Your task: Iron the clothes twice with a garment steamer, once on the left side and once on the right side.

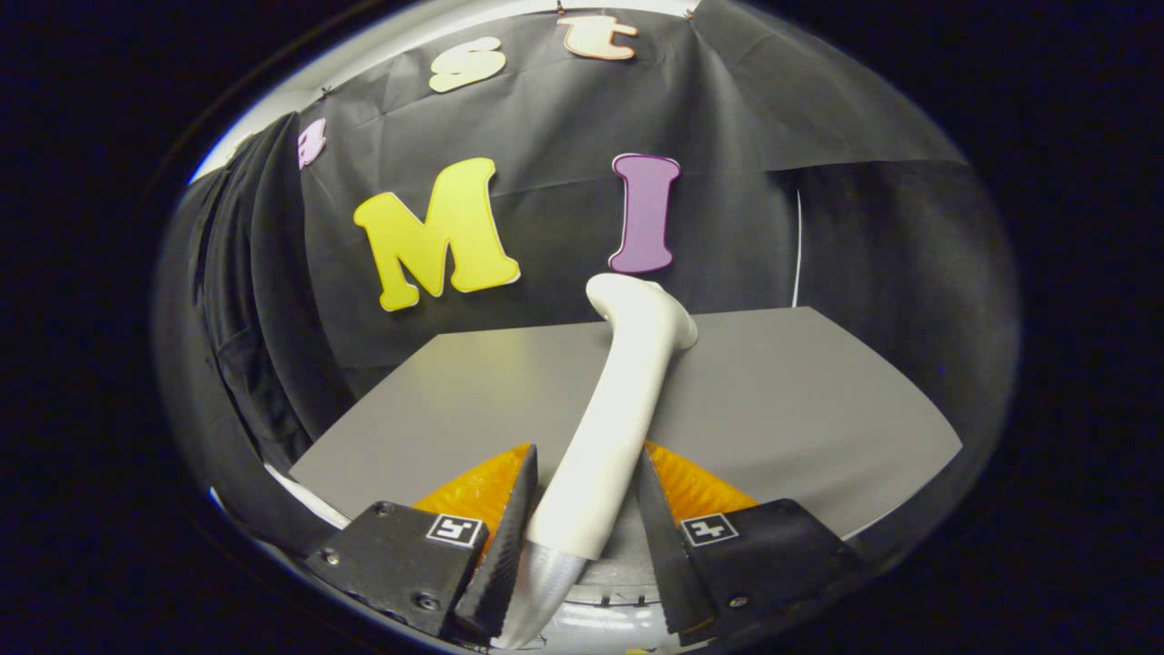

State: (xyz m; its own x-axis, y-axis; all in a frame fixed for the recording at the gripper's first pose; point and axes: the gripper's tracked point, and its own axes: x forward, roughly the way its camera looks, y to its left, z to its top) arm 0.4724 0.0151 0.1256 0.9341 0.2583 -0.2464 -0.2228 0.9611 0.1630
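One steamer, one tool, one bench.

A single white garment steamer lies on the one grey bench, its handle between the two fingers of the single tool, both pressing on it; one black cloth wall stands beyond the steamer, and one dark garment hangs left of it.

Even, fairly dim booth light falls from above, brightening the pale garment steamer and the grey surface, where shadows stay soft. Focus is sharp at the centre; fisheye distortion bends the surface's edges, and a glare patch shows below the hand-held gripper, whose fingers flank the steamer's handle.
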